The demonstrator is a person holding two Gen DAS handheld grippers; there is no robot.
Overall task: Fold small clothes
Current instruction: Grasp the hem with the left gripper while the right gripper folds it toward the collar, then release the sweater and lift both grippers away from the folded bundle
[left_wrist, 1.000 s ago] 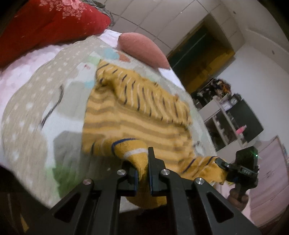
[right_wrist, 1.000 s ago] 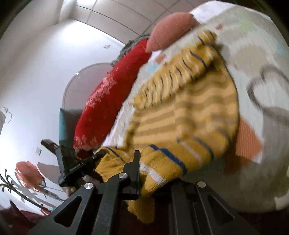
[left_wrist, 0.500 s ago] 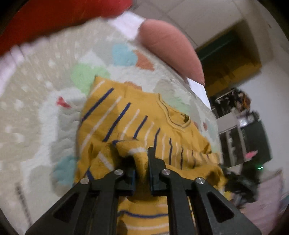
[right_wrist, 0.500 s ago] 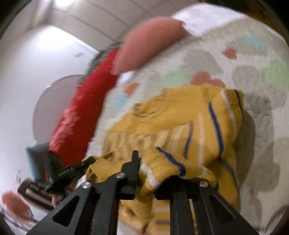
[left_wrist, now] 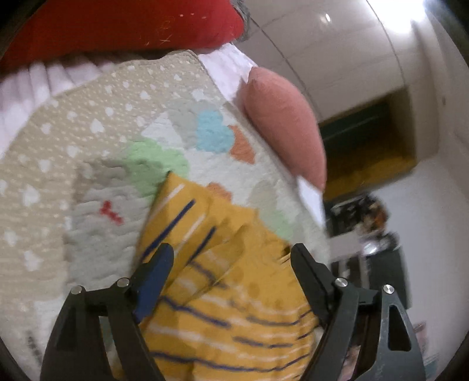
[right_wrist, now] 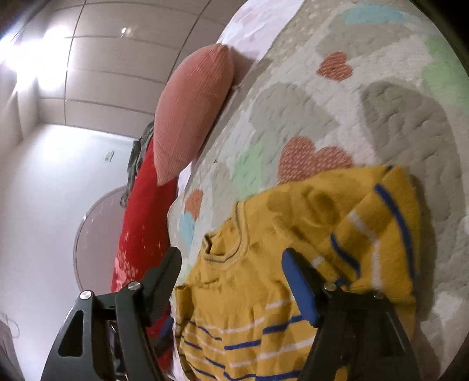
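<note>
one sweater (left_wrist: 234, 307); two grippers (left_wrist: 231, 258) (right_wrist: 231, 260), two pillows (left_wrist: 284, 129) (left_wrist: 117, 26)

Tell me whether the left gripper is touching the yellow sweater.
Cannot tell. In the left wrist view, the left gripper stands open with the yellow sweater between its fingers, but blur hides any contact or gap.

A second ago both grippers pinch the lower edge of the yellow striped sweater (left_wrist: 234, 304) and lift it. Half a second ago they carry this edge over toward the collar, still closed on the cloth. Now the left gripper (left_wrist: 230, 255) has its fingers spread wide and holds nothing, and the right gripper (right_wrist: 231, 258) is also spread and free. The sweater now lies folded on the quilt (left_wrist: 96, 140), the lower part on top of the upper part.
</note>
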